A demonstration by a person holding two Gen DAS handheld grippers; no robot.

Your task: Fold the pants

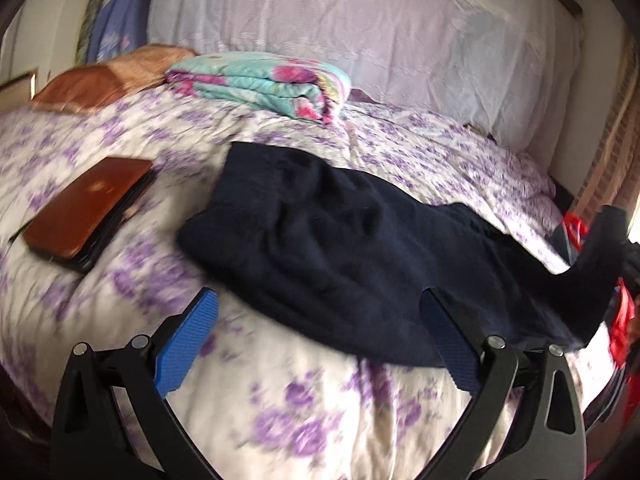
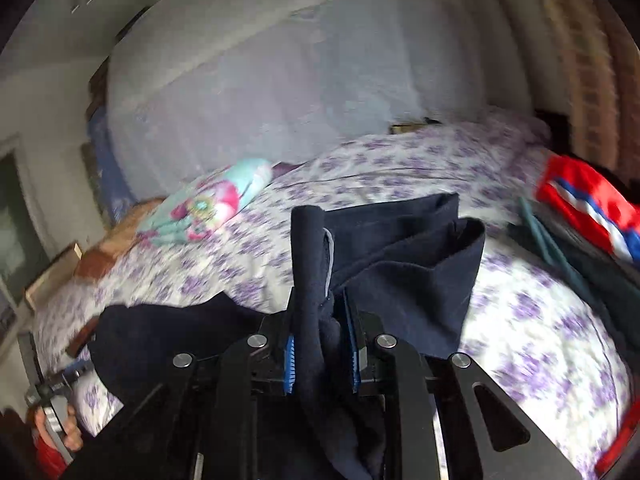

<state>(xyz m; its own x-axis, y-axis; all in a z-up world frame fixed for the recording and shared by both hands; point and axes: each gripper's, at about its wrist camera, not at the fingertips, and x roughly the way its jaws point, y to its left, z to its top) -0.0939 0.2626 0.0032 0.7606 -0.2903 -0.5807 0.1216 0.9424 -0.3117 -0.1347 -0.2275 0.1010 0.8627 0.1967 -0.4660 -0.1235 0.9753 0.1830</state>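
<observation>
Dark navy pants (image 1: 340,240) lie spread on a bed with a purple-flowered cover (image 1: 280,408). One end of them rises off the bed at the far right of the left wrist view. My left gripper (image 1: 320,320) is open and empty, just above the near edge of the pants. My right gripper (image 2: 320,312) is shut on a bunched fold of the pants (image 2: 308,264) and holds it lifted, with the legs (image 2: 412,264) draped ahead on the bed.
A brown-covered laptop (image 1: 88,212) lies on the bed left of the pants. A folded teal and pink blanket (image 1: 268,84) sits at the back, with a large pale pillow (image 1: 360,28) behind. Red cloth (image 2: 588,204) lies at the bed's right side.
</observation>
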